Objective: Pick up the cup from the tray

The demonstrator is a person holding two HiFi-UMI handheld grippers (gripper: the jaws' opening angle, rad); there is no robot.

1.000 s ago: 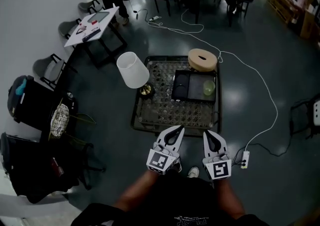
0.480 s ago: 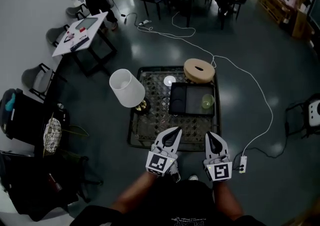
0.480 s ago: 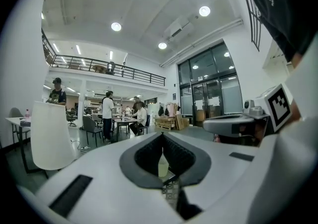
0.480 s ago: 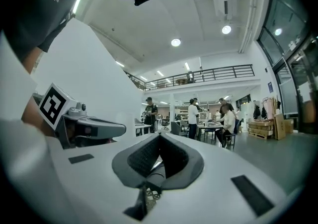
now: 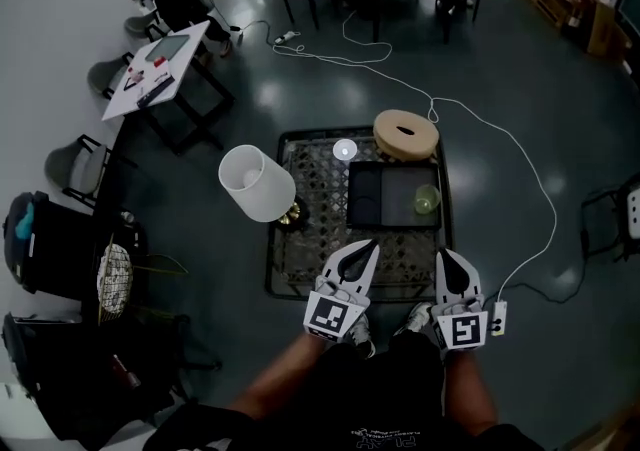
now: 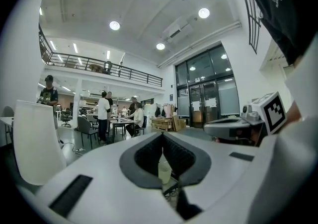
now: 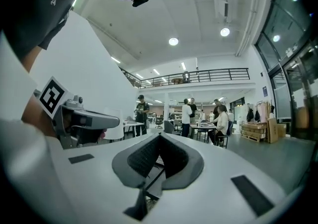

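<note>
Currently the left gripper (image 5: 371, 243) and right gripper (image 5: 447, 251) hang short of the tray (image 5: 376, 195), jaws closed, empty; the cup (image 5: 426, 200) stands inside it.

We had the tray (image 5: 365, 211) on the low table's (image 5: 300, 269) right half, w/ the cup (image 5: 427, 199) in its right compartment. Lamp (image 5: 256, 182) stood at the table's left edge, left of the tray. Round stool (image 5: 405, 133) sat behind the tray, at the far-right corner. Left gripper (image 5: 366, 246) & right gripper (image 5: 448, 254) were side by side at the near edge, w/ the power strip (image 5: 498, 316) on the floor just right of them.
</note>
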